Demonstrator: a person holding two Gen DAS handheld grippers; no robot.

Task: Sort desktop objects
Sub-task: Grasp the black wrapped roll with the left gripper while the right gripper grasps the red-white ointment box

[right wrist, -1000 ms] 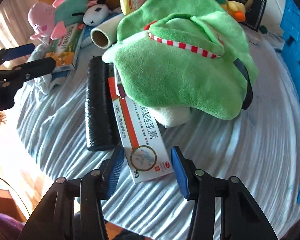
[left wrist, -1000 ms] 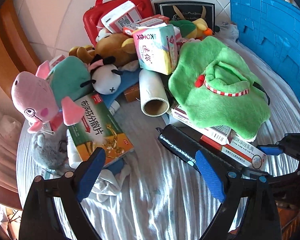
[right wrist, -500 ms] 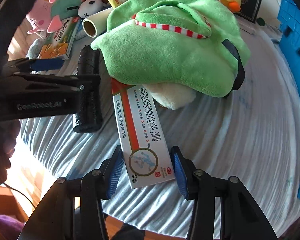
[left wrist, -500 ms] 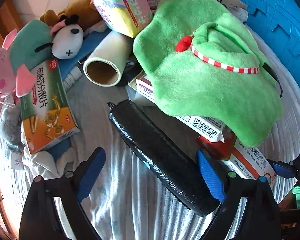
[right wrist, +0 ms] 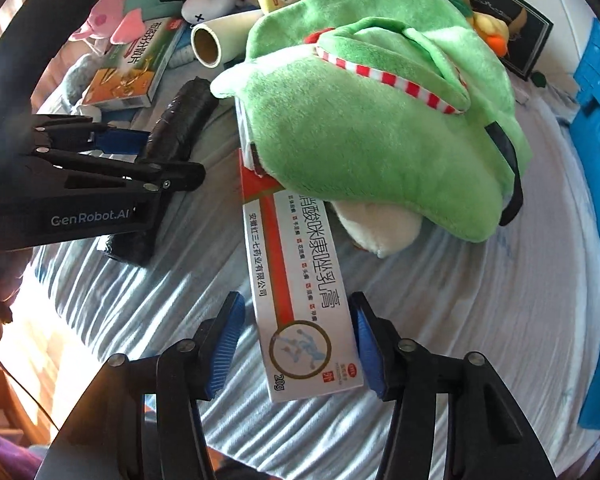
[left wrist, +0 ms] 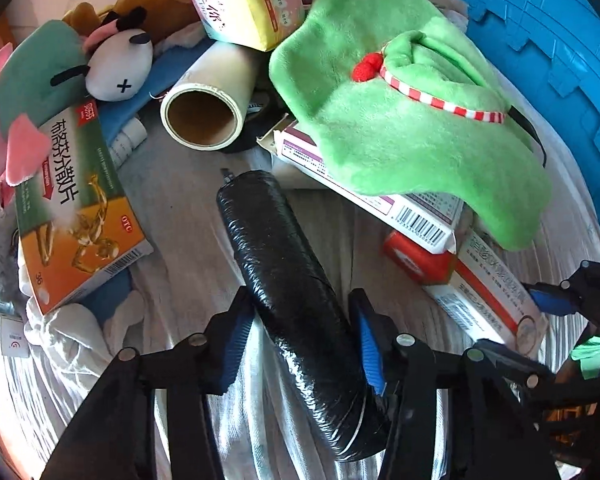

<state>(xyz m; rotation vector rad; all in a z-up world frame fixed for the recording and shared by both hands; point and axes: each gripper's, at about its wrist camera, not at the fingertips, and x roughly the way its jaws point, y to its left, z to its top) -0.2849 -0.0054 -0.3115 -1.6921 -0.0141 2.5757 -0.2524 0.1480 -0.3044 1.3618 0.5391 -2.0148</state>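
Note:
A black plastic-wrapped roll lies slantwise on the striped cloth. My left gripper straddles its near end with jaws closing, and both blue pads touch its sides. The right wrist view shows that roll beside the left gripper. My right gripper is closing around the near end of a white-and-red ointment box. Its right pad is at the box edge, and a gap remains at the left pad. The box's far end is tucked under a green plush.
Behind the black roll lie a white paper roll, a green-and-orange medicine box and a purple-and-white box. Plush toys and a Kotex pack are piled at the back. A blue crate stands at the right.
My left gripper came down over the black roll, and its wide jaws narrowed onto the roll. The right gripper's jaws drew slightly closer around the ointment box.

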